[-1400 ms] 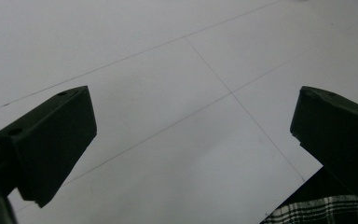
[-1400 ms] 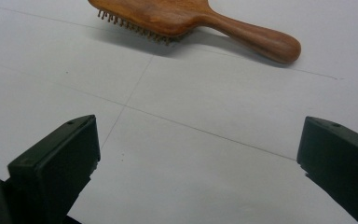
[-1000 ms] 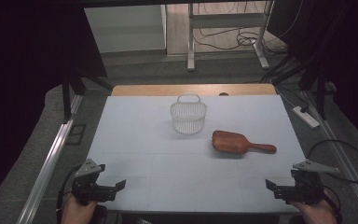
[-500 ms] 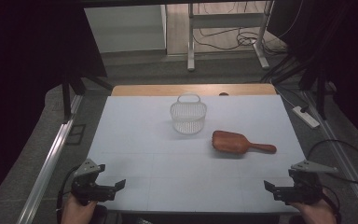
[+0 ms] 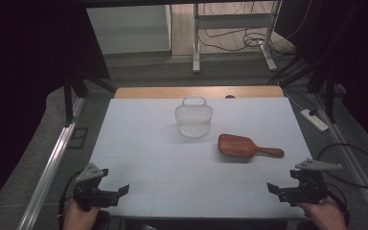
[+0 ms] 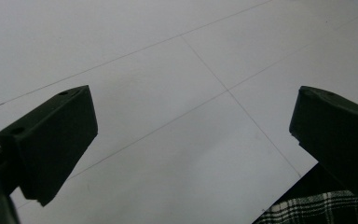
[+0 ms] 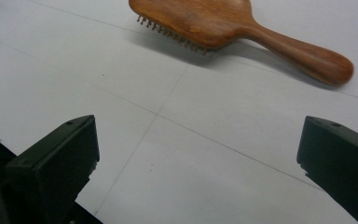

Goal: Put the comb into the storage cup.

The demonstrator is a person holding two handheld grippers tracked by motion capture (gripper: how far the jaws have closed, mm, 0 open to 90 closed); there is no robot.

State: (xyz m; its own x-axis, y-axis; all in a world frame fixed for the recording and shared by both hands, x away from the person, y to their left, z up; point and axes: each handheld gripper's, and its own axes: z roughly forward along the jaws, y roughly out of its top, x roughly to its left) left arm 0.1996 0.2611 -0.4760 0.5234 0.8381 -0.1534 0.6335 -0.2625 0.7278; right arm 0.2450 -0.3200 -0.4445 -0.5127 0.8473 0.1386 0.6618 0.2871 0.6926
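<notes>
Lying bristles-down right of the desk's [image 5: 139, 139] middle, the wooden hairbrush [image 5: 242, 146] points its handle toward the right edge, just beside the white basket [image 5: 193, 120]. Both grippers, right [image 5: 280, 190] and left [image 5: 117, 193], hover spread wide and empty at the near corners; reaching hasn't begun, so the right should likely approach the handle

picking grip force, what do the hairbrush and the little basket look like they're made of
Hairbrush: looks like wood, reddish brown with a smooth, slightly glossy finish and faint grain; bristle pins underneath. Basket: probably white plastic, thin ribbed see-through walls and a moulded handle; wire can't be ruled out.
</notes>
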